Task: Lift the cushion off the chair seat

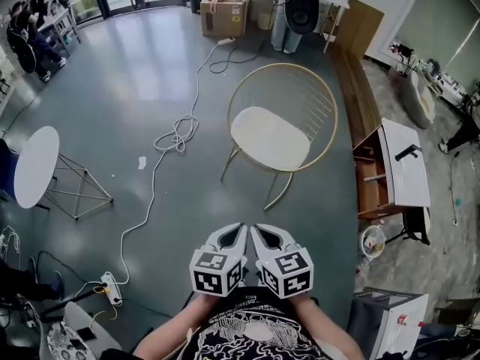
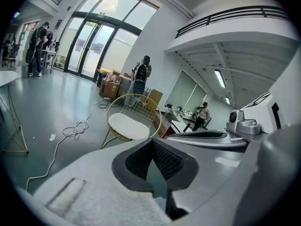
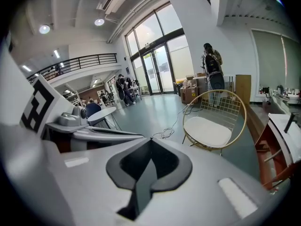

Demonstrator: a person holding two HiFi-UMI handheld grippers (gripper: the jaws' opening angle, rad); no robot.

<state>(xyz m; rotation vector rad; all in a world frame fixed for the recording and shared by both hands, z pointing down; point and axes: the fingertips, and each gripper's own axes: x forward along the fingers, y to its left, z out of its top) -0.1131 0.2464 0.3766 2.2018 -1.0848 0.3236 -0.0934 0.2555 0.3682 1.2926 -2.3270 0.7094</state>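
A white oval cushion [image 1: 270,137] lies on the seat of a round gold wire chair [image 1: 315,96] standing on the grey floor ahead of me. Both grippers are held side by side low in the head view, well short of the chair. My left gripper [image 1: 238,232] is shut with nothing in it. My right gripper [image 1: 259,232] is shut and empty too. The left gripper view shows its gripper [image 2: 153,141] aimed toward the cushion [image 2: 128,126] and chair [image 2: 143,108]. From the right gripper [image 3: 150,140] the cushion [image 3: 207,132] and chair [image 3: 223,105] show at right.
A white round table [image 1: 36,163] on a wire base stands at left. A cable [image 1: 176,137] runs across the floor to a power strip [image 1: 112,287]. A wooden desk [image 1: 390,171] sits right of the chair. Behind the chair are a cardboard box [image 1: 223,15] and a standing person [image 1: 300,13].
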